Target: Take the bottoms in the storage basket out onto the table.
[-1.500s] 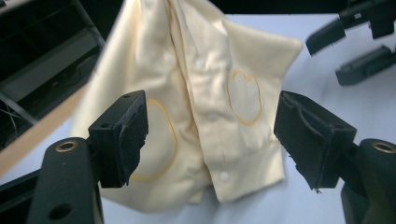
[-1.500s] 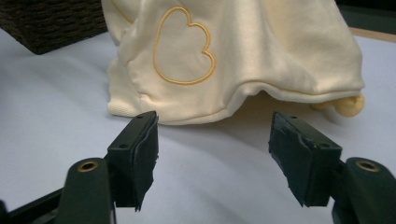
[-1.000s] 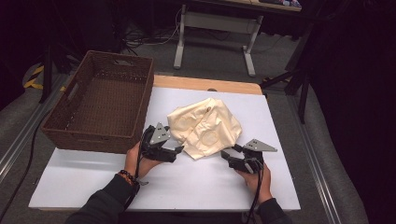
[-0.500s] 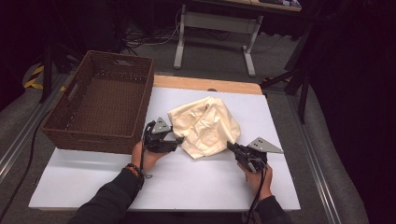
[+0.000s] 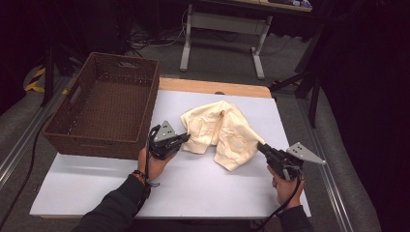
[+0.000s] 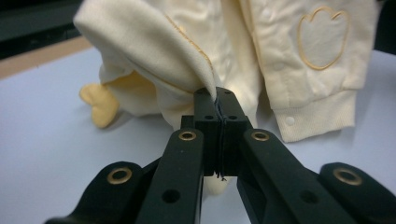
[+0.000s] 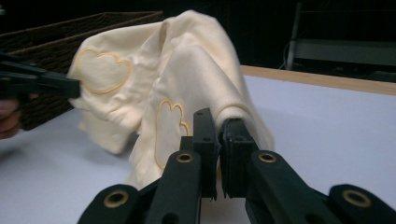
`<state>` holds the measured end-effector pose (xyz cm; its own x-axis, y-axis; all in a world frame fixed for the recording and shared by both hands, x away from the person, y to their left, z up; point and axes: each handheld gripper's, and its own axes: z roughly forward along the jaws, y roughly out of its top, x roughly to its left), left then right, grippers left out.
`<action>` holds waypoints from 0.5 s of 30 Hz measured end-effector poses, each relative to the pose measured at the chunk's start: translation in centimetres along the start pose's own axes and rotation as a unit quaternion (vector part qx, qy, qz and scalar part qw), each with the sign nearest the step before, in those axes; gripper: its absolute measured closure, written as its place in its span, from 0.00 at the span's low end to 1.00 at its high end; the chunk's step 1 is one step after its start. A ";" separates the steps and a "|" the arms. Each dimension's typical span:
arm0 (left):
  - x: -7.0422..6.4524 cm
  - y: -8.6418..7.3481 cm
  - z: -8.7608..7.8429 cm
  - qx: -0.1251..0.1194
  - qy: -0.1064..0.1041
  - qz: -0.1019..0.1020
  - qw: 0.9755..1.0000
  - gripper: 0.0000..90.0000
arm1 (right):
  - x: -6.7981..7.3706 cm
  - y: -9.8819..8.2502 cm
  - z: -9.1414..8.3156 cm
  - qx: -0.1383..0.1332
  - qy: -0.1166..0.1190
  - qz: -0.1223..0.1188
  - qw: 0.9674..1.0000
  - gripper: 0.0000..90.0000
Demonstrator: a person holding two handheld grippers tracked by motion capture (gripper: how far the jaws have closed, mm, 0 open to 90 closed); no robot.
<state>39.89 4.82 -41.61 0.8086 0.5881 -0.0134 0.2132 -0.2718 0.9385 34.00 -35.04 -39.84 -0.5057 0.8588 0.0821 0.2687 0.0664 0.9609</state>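
A soft, pale yellow jacket [image 5: 220, 133] lies in the middle of the white worktop [image 5: 193, 193], just to the right of the brown woven basket [image 5: 104, 104].

The left gripper [image 5: 183, 138] is at the jacket's left edge. Its jaws have just been closing, and now they are pinched tight on a thin fold of the jacket [image 6: 187, 60]. In the left gripper view the cloth pokes out between the two black jaws.

The right gripper [image 5: 261, 147] is at the jacket's lower right corner. Its jaws closed a moment ago too, and they grip a bit of the jacket [image 7: 187, 88]. In the right gripper view a small gap shows between the jaws and the cloth seems to sit in it, but that spot is a little hard to see.

A second ago the jacket was a flat, bunched heap and both grippers stood wider apart at its near edge. Now the right gripper is farther to the right and a bit higher. The jacket is pulled wider, its right corner drawn toward that gripper. The basket has not moved.
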 end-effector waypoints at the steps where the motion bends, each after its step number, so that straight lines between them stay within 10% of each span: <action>1: -0.2 0.2 -0.5 -0.007 -0.001 0.004 1.000 0.99 | -0.2 0.1 -0.2 -0.001 -0.004 0.001 1.000 0.96; 15: -2.7 0.4 -6.2 -0.023 -0.039 0.039 0.998 0.99 | 1.0 1.1 -1.5 0.000 -0.030 -0.034 0.999 0.91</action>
<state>34.37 7.85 -39.06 0.8620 0.5056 0.0358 0.1236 -0.2781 0.9526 32.54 -34.92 -38.31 -0.4721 0.8816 0.0006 0.2359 0.1257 0.9636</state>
